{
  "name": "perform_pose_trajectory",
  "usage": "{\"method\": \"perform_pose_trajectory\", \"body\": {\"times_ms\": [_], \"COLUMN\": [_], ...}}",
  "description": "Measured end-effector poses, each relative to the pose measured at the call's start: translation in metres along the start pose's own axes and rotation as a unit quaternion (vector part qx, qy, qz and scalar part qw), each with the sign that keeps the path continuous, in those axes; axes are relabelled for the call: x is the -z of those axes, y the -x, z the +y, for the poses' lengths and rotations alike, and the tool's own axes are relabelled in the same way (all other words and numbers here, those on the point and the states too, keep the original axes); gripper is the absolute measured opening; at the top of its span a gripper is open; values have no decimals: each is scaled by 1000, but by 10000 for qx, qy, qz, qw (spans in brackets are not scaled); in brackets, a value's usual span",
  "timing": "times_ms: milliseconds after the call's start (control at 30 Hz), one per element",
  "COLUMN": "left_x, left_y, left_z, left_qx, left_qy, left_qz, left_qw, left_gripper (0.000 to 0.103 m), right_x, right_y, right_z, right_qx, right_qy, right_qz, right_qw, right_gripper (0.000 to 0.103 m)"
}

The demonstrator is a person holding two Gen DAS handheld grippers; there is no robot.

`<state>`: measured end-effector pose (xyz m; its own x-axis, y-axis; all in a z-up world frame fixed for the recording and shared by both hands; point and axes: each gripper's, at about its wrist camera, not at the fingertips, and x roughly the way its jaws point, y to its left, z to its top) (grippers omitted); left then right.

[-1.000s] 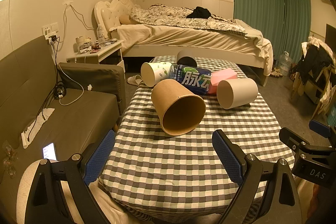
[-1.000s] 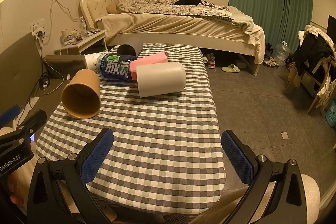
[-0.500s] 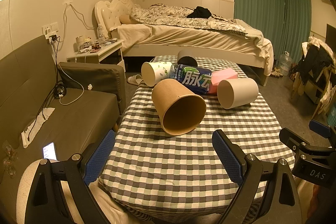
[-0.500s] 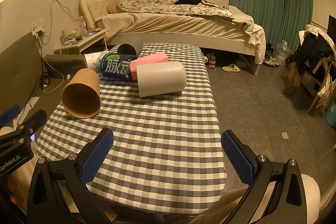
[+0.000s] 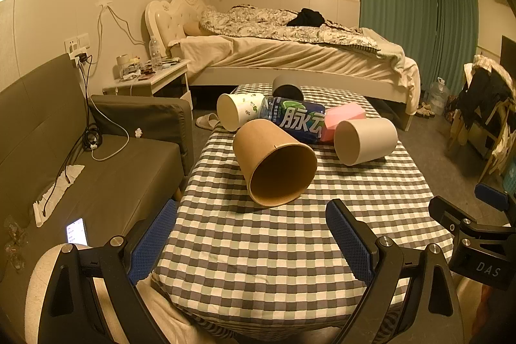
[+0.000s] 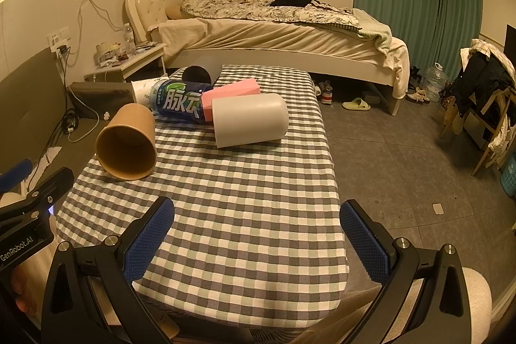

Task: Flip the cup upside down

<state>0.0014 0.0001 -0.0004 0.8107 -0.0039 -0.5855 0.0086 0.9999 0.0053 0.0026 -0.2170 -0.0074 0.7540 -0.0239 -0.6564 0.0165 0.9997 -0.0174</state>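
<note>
Left gripper [image 5: 253,239]: we see its jaws spread wide over the near end of the table, with nothing between the blue pads [image 5: 346,242].
Right gripper [image 6: 258,236]: jaws likewise wide and empty, low over the near edge; its right pad hangs past the table's side, above the floor.
Table [image 5: 274,250]: covered in a grey and white checked cloth, running straight ahead from both sets of jaws.
Brown paper cup [image 5: 274,162]: the task's thing as we read it; it lies on its side just ahead of the left jaws, open mouth turned toward them, well clear of the pads. From the right jaws it lies ahead and to the left [image 6: 127,142].
Grey cup [image 5: 364,141]: also on its side, ahead and to the right of the left jaws, flat bottom facing them; ahead of the right jaws it lies crosswise [image 6: 250,120].
Blue bottle [image 5: 298,120]: lying down beyond the brown paper cup, touching or nearly touching it; we cannot tell which.
Pink block [image 5: 343,118]: beyond the grey cup, pressed against the blue bottle's right end.
White printed cup [image 5: 237,112]: on its side at the far left of the cluster, mouth toward the left.
Dark cup [image 5: 287,87]: farthest from the jaws, on its side behind the bottle.
Sofa [image 5: 96,157]: left of the left jaws, beside the table.
</note>
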Motion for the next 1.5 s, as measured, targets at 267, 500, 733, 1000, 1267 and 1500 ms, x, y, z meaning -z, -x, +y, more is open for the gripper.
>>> {"method": "perform_pose_trajectory", "body": {"times_ms": [267,500,733,1000,1267,1500], "left_x": [8,-5,-35,-63,-71,-66], "left_y": [-6,-14,-39,-94,-150,-173], "left_z": [3,13,36,76,101,112], "left_qx": [-8,-45,-258,-698,-890,-965], "left_qy": [17,286,532,835,831,829], "left_qz": [121,403,652,980,1392,1563], "left_qw": [9999,9988,9961,9892,9828,9795], "left_gripper": [96,96,96,96,96,96], "right_x": [-2,-20,-82,-165,-170,-161], "right_y": [-1,-5,-33,-116,-205,-247], "right_z": [5,6,15,71,115,142], "right_qx": [-32,-231,-691,-1113,-1365,-1453], "right_qy": [74,362,1117,2631,3526,4165], "right_qz": [77,210,420,756,1479,1732], "right_qw": [9999,9989,9904,9554,9139,8806], "right_gripper": [103,103,103,103,103,103]}}
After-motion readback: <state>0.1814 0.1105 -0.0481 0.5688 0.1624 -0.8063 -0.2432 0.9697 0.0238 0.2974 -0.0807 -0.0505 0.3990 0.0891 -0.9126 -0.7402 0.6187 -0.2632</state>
